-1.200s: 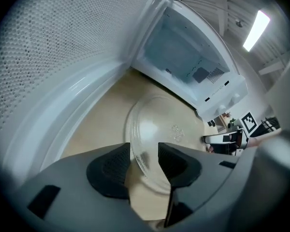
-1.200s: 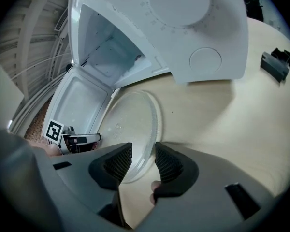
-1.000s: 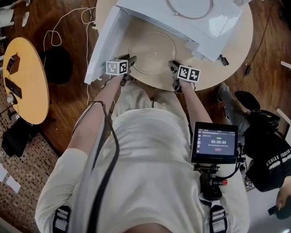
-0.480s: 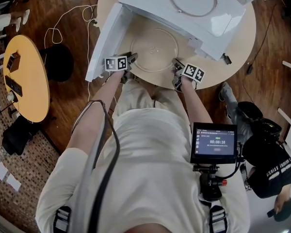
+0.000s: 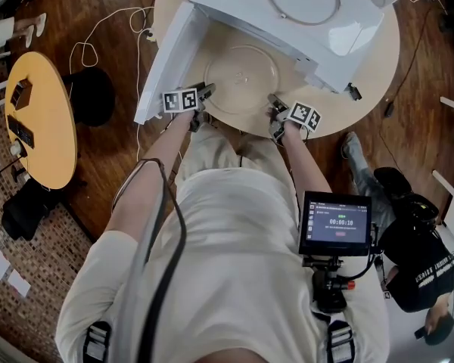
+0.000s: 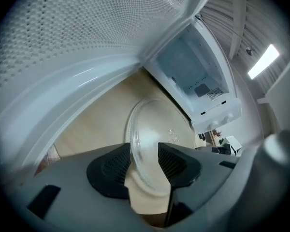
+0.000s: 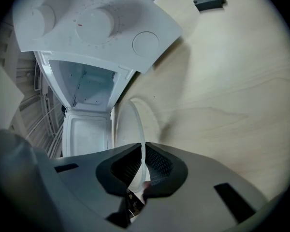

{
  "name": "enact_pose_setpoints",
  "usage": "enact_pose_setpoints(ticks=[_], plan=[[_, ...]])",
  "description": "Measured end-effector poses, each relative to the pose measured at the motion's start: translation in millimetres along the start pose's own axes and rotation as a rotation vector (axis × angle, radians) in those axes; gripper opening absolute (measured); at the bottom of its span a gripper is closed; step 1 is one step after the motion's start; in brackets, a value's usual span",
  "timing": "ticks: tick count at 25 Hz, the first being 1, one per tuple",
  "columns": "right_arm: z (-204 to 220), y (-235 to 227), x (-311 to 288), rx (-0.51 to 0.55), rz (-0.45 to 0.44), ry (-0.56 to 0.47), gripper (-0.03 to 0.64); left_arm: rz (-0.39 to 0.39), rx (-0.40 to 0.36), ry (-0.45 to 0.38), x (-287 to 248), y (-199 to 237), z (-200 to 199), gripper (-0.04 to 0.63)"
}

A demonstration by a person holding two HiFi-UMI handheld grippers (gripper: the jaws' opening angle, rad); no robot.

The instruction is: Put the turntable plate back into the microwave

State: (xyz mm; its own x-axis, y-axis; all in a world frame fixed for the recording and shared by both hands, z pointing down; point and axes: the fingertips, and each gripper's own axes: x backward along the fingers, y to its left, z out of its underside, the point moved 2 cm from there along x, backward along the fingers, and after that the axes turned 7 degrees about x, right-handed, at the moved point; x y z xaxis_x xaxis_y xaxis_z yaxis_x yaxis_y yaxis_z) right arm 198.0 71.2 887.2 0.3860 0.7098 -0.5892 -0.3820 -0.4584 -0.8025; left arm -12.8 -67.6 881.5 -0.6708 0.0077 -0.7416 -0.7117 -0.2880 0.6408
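Head view looks steeply down on a round pale-wood bench (image 5: 367,66). The clear glass turntable plate (image 5: 240,78) lies there close to the bench's near edge, just in front of the open mouth of the white microwave (image 5: 310,13). The plate sits between the two tools. The left tool (image 5: 208,93) is at its left rim and the right tool (image 5: 275,103) at its right rim, so neither hand is nearer. Being round, the plate has no long axis to line up. The coming move turns on the cavity lying straight beyond the plate, away from the person, so it is probably a short lift and a push forward. In the right gripper view the jaws have just been closing. They now pinch the thin rim, which shows edge-on between the pads. In the left gripper view the jaws stand apart astride the rim, and the pads do not appear to press it, so the hold looks one-sided for now. The microwave door (image 5: 160,66) hangs open just beside the left tool, leaving little room on that side, while the bench's right part is bare. Around the bench is dark wooden floor (image 5: 121,138) with a white cable (image 5: 98,32) trailing on it. A smaller yellow side table (image 5: 41,127) stands well apart at the left.
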Motion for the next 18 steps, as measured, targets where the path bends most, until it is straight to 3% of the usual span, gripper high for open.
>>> enact_pose_setpoints(ticks=[6, 13, 18], plan=[[9.5, 11.0, -4.4, -0.057, -0.022, 0.009, 0.031, 0.04, 0.119, -0.003, 5.9, 13.1, 24.7, 0.167], [16.3, 19.0, -7.1, -0.114, -0.054, 0.03, 0.031, 0.154, 0.352, -0.07, -2.2, 11.8, 36.7, 0.167], [24.5, 22.6, -5.0, -0.145, -0.086, 0.043, 0.031, 0.184, 0.408, -0.101, -6.5, 12.8, 38.0, 0.167]])
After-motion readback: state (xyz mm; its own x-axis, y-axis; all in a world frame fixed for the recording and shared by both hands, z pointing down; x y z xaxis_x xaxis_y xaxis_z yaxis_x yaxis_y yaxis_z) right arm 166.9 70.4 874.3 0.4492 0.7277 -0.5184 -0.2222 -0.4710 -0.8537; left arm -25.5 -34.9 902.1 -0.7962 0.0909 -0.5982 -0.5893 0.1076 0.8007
